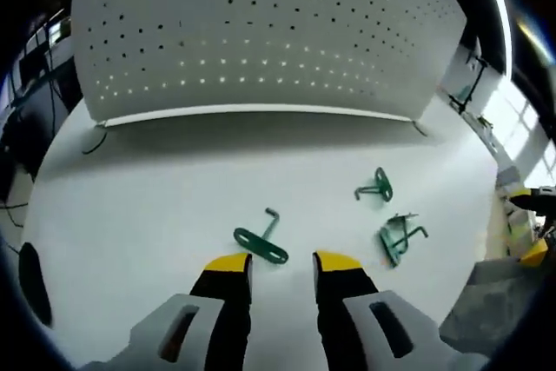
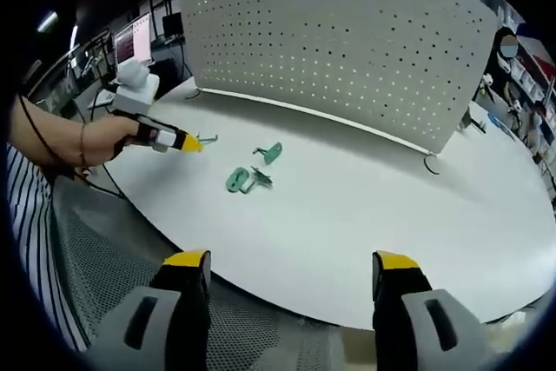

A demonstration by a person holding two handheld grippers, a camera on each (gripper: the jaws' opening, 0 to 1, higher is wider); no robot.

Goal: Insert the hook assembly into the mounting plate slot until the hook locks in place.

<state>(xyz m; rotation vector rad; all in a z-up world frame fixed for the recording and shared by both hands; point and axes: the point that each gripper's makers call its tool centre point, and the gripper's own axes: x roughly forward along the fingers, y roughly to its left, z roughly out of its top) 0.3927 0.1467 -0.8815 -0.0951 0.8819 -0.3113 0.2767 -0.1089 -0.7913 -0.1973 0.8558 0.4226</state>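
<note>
Hooks here are green painted metal: one flat slotted plate with a bent grey pin (image 1: pixel 261 243) lies on the white table (image 1: pixel 156 197) right off the left gripper (image 1: pixel 282 260) tips, two more hooks (image 1: pixel 391 215) further right. Left jaws are slightly apart with nothing between them; right gripper (image 2: pixel 284 260) gapes wide, back past the table's near edge. White pegboard (image 1: pixel 261 32) stands at the far side, no readable writing.

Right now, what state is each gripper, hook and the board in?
left gripper: open, fingers just short of the nearest hook
nearest hook: lying flat on the table, not gripped
middle hook: on the table, loose
far hook: on the table, loose
pegboard: upright, no hook in it
right gripper: open, holding nothing
</note>
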